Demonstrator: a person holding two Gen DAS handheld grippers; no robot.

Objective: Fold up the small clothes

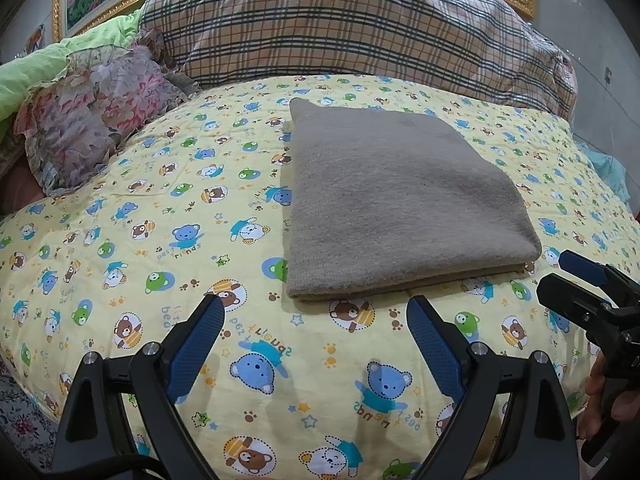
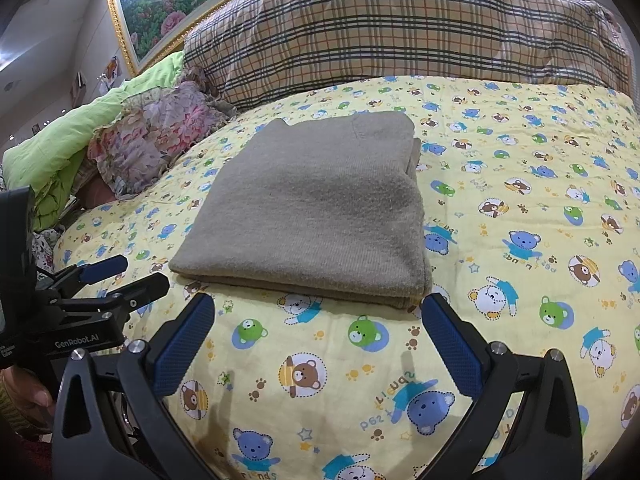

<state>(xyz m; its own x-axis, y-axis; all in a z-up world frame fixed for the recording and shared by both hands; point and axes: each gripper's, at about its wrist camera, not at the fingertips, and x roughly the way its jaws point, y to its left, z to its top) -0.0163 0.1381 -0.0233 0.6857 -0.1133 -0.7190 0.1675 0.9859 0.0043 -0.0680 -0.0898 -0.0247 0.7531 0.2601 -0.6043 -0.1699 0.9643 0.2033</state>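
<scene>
A grey-brown knit garment (image 1: 396, 204) lies folded into a neat rectangle on the yellow bear-print quilt (image 1: 160, 208); it also shows in the right wrist view (image 2: 316, 208). My left gripper (image 1: 316, 304) is open and empty, just in front of the garment's near edge, not touching it. My right gripper (image 2: 316, 300) is open and empty, also just short of the near edge. The right gripper shows at the right edge of the left wrist view (image 1: 576, 276), and the left gripper shows at the left of the right wrist view (image 2: 124, 272).
A plaid pillow (image 1: 360, 28) lies behind the quilt. A floral ruffled cushion (image 1: 92, 108) and a green blanket (image 1: 48, 68) sit at the back left. A gold-framed picture (image 2: 160, 8) hangs on the wall behind. The quilt (image 2: 520, 200) drops off at its near edge.
</scene>
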